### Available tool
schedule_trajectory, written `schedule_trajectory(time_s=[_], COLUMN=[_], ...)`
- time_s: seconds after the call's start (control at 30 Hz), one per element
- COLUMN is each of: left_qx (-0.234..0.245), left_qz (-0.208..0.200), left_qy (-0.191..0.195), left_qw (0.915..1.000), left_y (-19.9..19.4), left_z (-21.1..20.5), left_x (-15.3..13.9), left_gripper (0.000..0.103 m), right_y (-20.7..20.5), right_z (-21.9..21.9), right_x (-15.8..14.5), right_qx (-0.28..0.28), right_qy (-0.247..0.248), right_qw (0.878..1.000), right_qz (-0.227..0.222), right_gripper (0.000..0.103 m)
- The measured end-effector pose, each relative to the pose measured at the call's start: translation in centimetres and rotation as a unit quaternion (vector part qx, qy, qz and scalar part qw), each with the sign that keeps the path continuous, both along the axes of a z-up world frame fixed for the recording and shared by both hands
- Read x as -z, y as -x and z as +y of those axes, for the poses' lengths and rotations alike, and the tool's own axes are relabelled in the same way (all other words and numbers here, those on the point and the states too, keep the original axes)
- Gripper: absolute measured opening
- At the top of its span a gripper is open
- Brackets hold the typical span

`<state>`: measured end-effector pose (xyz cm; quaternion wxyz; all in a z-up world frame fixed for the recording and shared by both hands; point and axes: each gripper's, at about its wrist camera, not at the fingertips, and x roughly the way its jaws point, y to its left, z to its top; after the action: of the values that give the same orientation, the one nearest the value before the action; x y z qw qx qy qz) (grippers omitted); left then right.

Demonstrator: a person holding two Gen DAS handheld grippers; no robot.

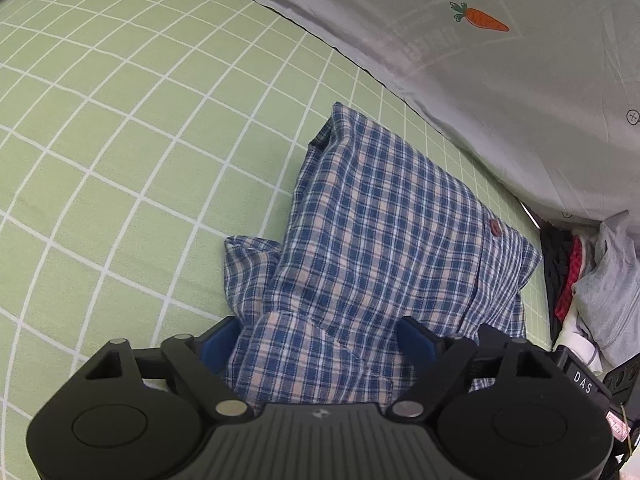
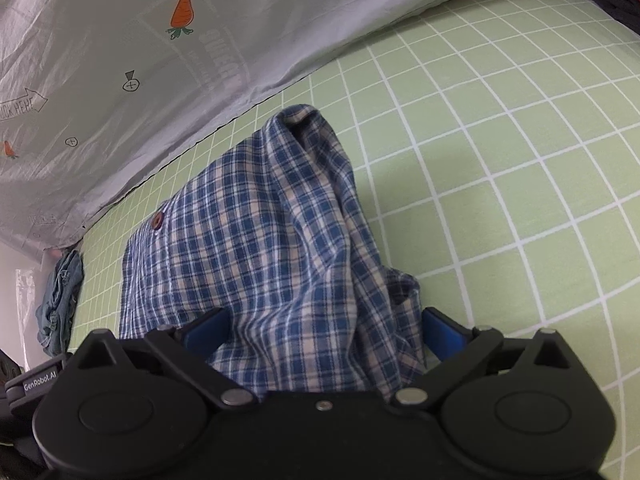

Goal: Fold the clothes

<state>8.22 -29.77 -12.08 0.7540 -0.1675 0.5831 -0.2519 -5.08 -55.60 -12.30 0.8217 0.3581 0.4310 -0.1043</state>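
A blue and beige plaid shirt point(image 1: 392, 208) lies folded into a narrow bundle on the green checked bed sheet point(image 1: 120, 140), with a brown button point(image 1: 496, 227) on top. Its near end runs between the blue pads point(image 1: 218, 340) of my left gripper point(image 1: 318, 328), whose jaws stand wide apart on either side of the cloth without squeezing it. From the other side, the same shirt point(image 2: 260, 220) reaches in between the blue pads point(image 2: 440, 328) of my right gripper point(image 2: 324, 320), which is also spread wide with cloth lying loose in the gap.
A grey quilt with a carrot print point(image 1: 500, 60) borders the sheet along the far side point(image 2: 120, 60). A pile of grey, red and black clothes point(image 1: 600, 280) sits at one end. A crumpled denim garment point(image 2: 56, 304) lies by the quilt's corner.
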Motion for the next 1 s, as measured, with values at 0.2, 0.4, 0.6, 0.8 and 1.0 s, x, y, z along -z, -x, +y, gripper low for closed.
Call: schedule_trajectory(time_s=[0.2, 0.4, 0.6, 0.8, 1.0], left_qx=[-0.014, 0.008, 0.023, 0.058, 0.124], left_qz=[0.011, 0.002, -0.013, 0.002, 0.013], left_qy=[0.053, 0.091, 0.106, 0.123, 0.146], left_qw=[0.9984, 0.9958, 0.994, 0.9907, 0.9814], left_y=[0.9, 3.7, 7.5, 11.0, 13.4], left_z=[0.0, 0.4, 1.4, 0.8, -2.9], left_x=[0.4, -1.6, -3.9, -4.7, -5.0], left_gripper=[0.032, 0.017, 0.016, 0.016, 0.015], right_y=[-0.4, 1.3, 5.8, 12.1, 17.8], right_z=[1.6, 2.6, 4.7, 5.3, 3.8], right_x=[0.3, -1.7, -4.6, -6.1, -7.5], right_qx=[-0.034, -0.05, -0.028, 0.018, 0.081], right_qy=[-0.044, -0.07, -0.069, -0.073, -0.061], right_qw=[0.998, 0.995, 0.994, 0.993, 0.991], right_qz=[-0.024, -0.048, -0.081, -0.088, -0.092], right_gripper=[0.068, 0.032, 0.028, 0.028, 0.028])
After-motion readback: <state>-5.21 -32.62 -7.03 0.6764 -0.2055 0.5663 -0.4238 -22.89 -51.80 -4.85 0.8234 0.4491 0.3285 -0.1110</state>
